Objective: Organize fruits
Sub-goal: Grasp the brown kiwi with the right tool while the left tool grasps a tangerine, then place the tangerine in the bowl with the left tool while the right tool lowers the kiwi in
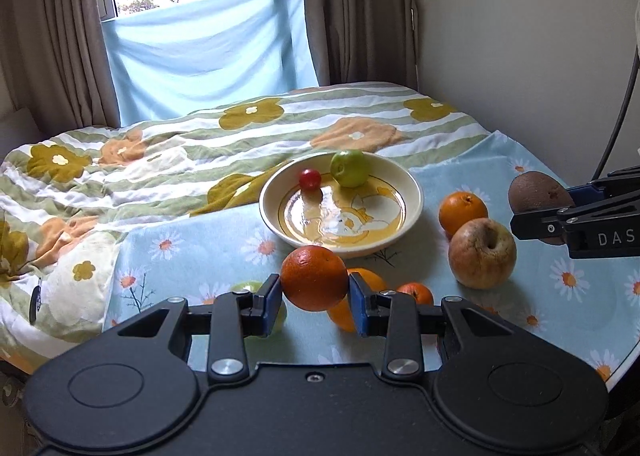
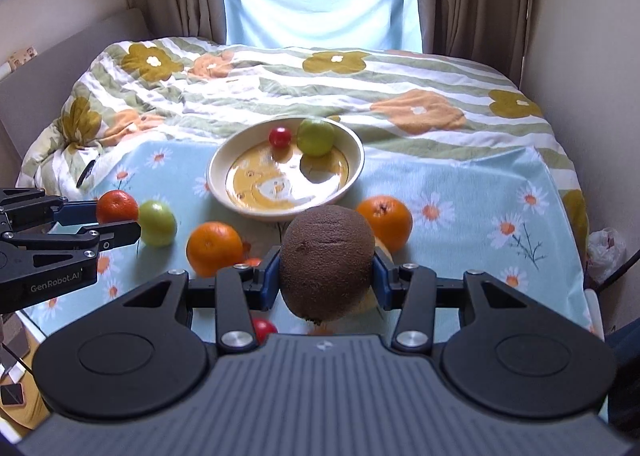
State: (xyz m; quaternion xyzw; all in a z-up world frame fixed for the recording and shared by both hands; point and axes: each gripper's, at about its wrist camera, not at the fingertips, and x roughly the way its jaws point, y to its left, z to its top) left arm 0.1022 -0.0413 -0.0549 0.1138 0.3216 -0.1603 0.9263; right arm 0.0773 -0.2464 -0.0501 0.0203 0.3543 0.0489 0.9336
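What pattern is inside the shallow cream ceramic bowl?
A yellow-orange cartoon figure on the shallow cream ceramic bowl, clearest in the left wrist view.

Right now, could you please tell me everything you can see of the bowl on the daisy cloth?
The bowl is round, shallow and glossy, like glazed ceramic, cream with a yellow cartoon picture inside. It sits upright on the blue daisy cloth, near the striped floral blanket. At its far side lie a small red fruit and a green apple. Neither gripper touches it.

Black left gripper (image 1: 314, 306) — blue-padded jaws, silver screws.
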